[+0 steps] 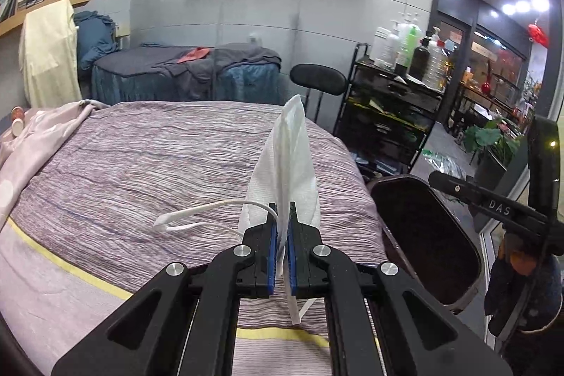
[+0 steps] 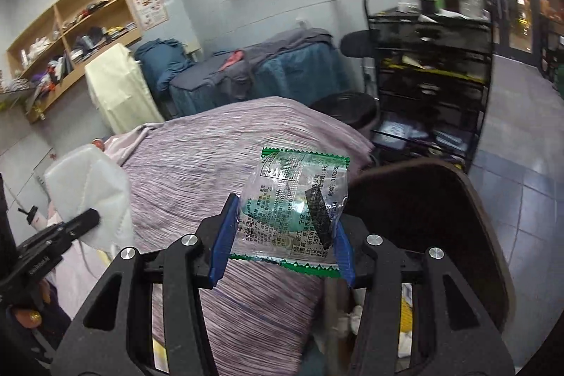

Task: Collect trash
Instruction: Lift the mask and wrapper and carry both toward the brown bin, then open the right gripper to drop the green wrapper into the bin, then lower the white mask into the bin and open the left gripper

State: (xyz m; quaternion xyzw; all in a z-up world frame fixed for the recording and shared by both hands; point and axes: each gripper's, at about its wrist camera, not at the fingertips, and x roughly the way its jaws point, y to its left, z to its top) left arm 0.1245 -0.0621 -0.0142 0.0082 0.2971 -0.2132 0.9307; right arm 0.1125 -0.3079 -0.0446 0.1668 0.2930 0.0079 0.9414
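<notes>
Clear plastic wrapper (image 2: 294,207) sits clamped between the right gripper's (image 2: 282,245) jaws, the bin (image 2: 486,235) just ahead-right. The left gripper (image 1: 281,235), jaws shut on an upright mask (image 1: 289,164), hangs over the bed (image 1: 141,164), bin to its right; right hand nearer.

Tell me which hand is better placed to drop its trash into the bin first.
Right, probably. The right tongs hold the clear wrapper right at the dark bin's rim, its opening just beyond. The left tongs, shut on the white mask, are above the striped bedcover, the bin off to their side.
</notes>
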